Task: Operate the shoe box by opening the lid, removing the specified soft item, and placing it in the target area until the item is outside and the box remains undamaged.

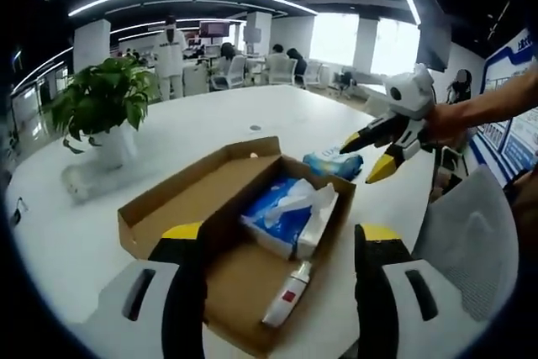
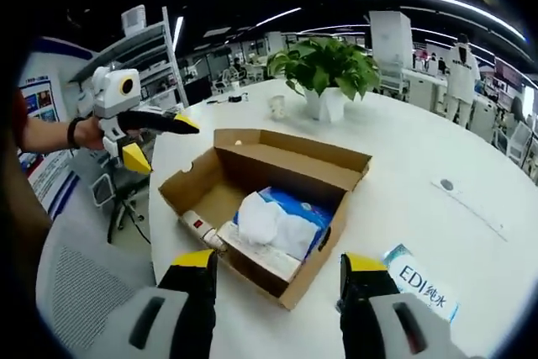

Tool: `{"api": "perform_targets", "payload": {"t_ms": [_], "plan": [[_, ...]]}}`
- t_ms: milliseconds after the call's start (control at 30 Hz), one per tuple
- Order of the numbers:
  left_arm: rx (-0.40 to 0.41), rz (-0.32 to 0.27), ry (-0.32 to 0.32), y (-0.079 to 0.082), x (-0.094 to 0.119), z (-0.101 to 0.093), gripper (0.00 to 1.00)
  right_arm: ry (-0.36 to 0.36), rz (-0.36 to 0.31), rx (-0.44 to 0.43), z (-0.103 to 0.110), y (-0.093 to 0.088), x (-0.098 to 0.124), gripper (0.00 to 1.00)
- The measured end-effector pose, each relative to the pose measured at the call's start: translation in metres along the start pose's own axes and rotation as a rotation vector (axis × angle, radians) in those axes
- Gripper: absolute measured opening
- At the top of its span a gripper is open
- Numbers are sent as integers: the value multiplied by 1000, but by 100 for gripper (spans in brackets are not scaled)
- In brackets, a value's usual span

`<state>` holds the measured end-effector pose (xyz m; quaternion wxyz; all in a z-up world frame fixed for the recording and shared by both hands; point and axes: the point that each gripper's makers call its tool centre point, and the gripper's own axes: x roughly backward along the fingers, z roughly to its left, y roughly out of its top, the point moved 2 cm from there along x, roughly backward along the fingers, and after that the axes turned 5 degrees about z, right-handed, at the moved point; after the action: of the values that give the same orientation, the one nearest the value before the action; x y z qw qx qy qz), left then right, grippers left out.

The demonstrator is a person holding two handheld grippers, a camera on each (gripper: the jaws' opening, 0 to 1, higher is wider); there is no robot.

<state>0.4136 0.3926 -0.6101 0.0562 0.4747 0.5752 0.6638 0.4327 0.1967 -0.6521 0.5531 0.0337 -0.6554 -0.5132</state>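
Shoe box (image 2: 277, 187) with tissue pack (image 2: 282, 220), tube (image 2: 200, 228)

Left gripper (image 1: 282, 292): black jaws with yellow tips, white housings with dark oval slots, right gripper (image 2: 273, 308): same build, seen across the table as white body, black-and-yellow pointed jaws, wrist with dark band, possibly a watch

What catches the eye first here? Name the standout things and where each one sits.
The open cardboard shoe box lies mid-table with its lid folded back, holding a blue tissue pack and a small white tube beside it. A potted plant stands behind the box on the white table, and a blue wipes packet lies outside it. The right tongs, open and yellow-tipped, hover above that packet; the left tongs hang open off the table's edge.
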Motion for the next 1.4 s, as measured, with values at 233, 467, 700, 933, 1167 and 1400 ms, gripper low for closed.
{"api": "perform_targets", "payload": {"t_ms": [233, 467, 700, 933, 1167, 1400], "plan": [[14, -5, 6, -6, 6, 7, 71, 11, 100, 168, 2, 15, -25, 58], [37, -18, 20, -12, 15, 15, 71, 3, 182, 273, -2, 27, -55, 56], [55, -30, 27, -14, 19, 17, 71, 8, 284, 430, -7, 31, -72, 56], [89, -36, 20, -18, 22, 19, 70, 15, 337, 541, -9, 36, -90, 57], [101, -38, 19, -21, 22, 16, 70, 46, 418, 695, -10, 28, -103, 56], [110, -48, 26, -19, 26, 22, 69, 80, 454, 730, -13, 24, -110, 58]]}}
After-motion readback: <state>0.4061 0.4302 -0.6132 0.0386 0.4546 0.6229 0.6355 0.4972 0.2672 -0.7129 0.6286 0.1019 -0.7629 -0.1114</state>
